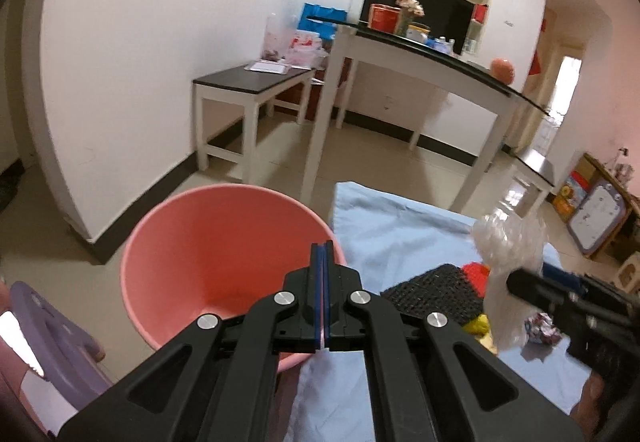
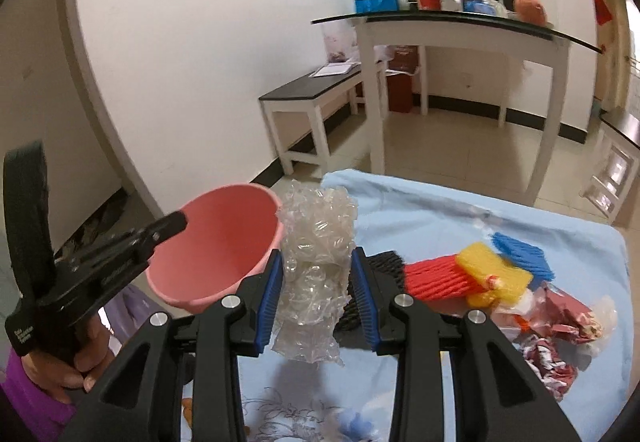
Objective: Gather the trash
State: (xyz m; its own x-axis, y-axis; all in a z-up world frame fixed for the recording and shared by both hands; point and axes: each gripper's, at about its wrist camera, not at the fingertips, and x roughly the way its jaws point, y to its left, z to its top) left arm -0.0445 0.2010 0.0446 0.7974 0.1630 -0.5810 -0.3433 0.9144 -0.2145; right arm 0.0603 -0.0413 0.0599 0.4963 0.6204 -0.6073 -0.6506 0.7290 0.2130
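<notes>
Bubble wrap held up just beside the pink bucket

The right gripper (image 2: 318,282) pinches a crumpled wad of clear bubble wrap (image 2: 316,254) between its blue pads, lifted above the blue cloth (image 2: 440,214), right of the pink bucket (image 2: 224,238). The left gripper (image 1: 322,274) hangs over the bucket's rim, pads pressed together on nothing. Further right of the bucket, foam nets (image 2: 472,274) and crumpled wrappers (image 2: 560,326) lie on the cloth.

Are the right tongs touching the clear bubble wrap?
Touching. In the right wrist view, both blue pads press the bubble wrap, held by the right tongs.
</notes>
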